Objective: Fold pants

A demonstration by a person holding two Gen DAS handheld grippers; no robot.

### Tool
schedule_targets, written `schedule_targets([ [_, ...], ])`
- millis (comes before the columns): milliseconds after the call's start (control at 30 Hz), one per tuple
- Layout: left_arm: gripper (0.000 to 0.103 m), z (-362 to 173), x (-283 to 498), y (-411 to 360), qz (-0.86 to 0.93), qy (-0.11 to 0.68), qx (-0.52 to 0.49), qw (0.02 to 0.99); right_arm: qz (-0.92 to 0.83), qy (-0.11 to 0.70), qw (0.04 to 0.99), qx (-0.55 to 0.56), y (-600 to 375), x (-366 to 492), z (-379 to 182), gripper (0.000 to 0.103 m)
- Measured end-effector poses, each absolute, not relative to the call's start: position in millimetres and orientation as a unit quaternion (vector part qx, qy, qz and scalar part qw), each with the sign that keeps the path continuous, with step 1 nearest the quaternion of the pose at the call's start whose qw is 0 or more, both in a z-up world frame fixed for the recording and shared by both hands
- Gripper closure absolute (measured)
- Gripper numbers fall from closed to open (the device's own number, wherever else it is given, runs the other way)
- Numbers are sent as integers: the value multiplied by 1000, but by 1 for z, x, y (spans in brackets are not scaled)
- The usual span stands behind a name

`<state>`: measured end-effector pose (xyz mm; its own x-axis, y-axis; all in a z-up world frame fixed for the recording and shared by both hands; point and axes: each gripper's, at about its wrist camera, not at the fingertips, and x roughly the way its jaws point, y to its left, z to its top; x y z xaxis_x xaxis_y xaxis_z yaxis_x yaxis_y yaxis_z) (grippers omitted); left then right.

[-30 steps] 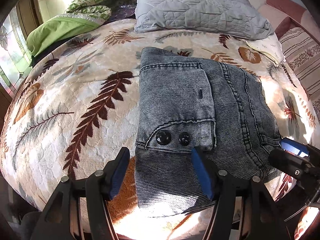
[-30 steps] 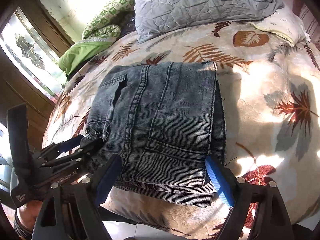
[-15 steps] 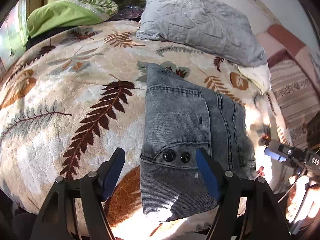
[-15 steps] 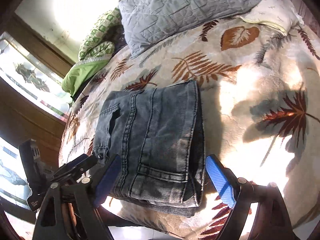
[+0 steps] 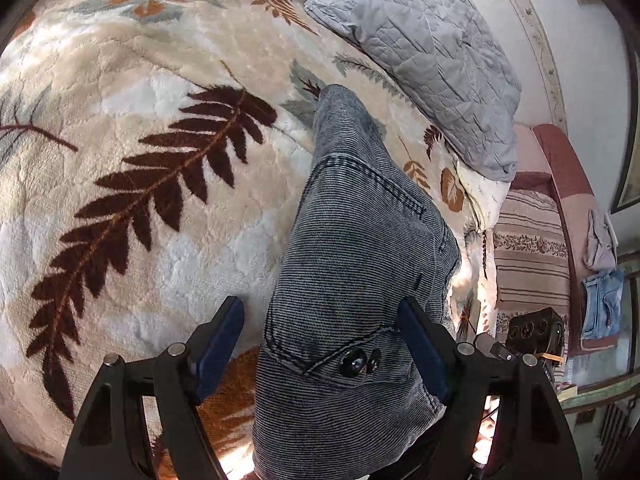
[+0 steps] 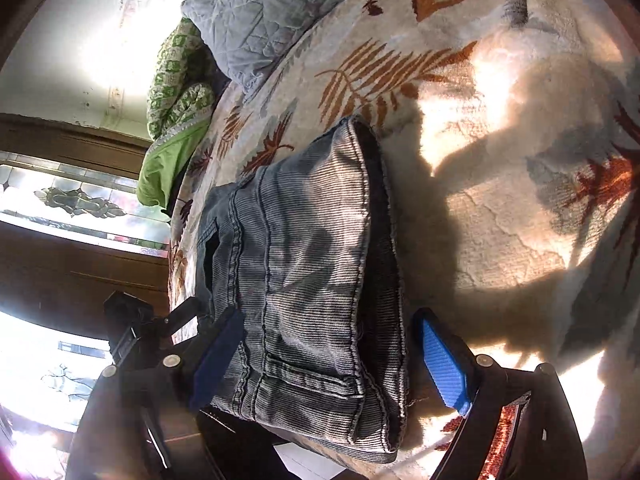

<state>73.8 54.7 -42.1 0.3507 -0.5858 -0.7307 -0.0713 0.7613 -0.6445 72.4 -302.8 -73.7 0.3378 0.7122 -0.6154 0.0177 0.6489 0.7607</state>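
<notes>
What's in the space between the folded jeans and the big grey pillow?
Only leaf-print blanket. The left wrist view shows that bare stretch between the folded jeans and the grey quilted pillow.

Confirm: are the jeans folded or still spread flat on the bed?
Folded. The jeans lie as a compact stack on the blanket, with several layered edges showing along their right side.

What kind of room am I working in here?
Most likely a bedroom. The folded pants lie on a bed covered by a plush leaf-print blanket, with a grey quilted pillow at its far end and a green patterned pillow beside it.
</notes>
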Motion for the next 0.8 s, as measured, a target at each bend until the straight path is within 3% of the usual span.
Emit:
schedule_targets([
  [233, 24, -47, 84, 47, -173, 560, -292, 755, 235, 512, 718, 410, -316, 73, -90, 15],
  [467, 23, -26, 76, 38, -175, 526, -257, 792, 267, 486, 729, 403, -305, 66, -68, 14],
  [600, 23, -43, 79, 42, -152, 547, -251, 784, 194, 512, 754, 363, -311, 64, -75, 15],
  [800, 23, -6, 51, 54, -122, 483, -206, 842, 188, 447, 814, 320, -314, 34, -28, 15],
])
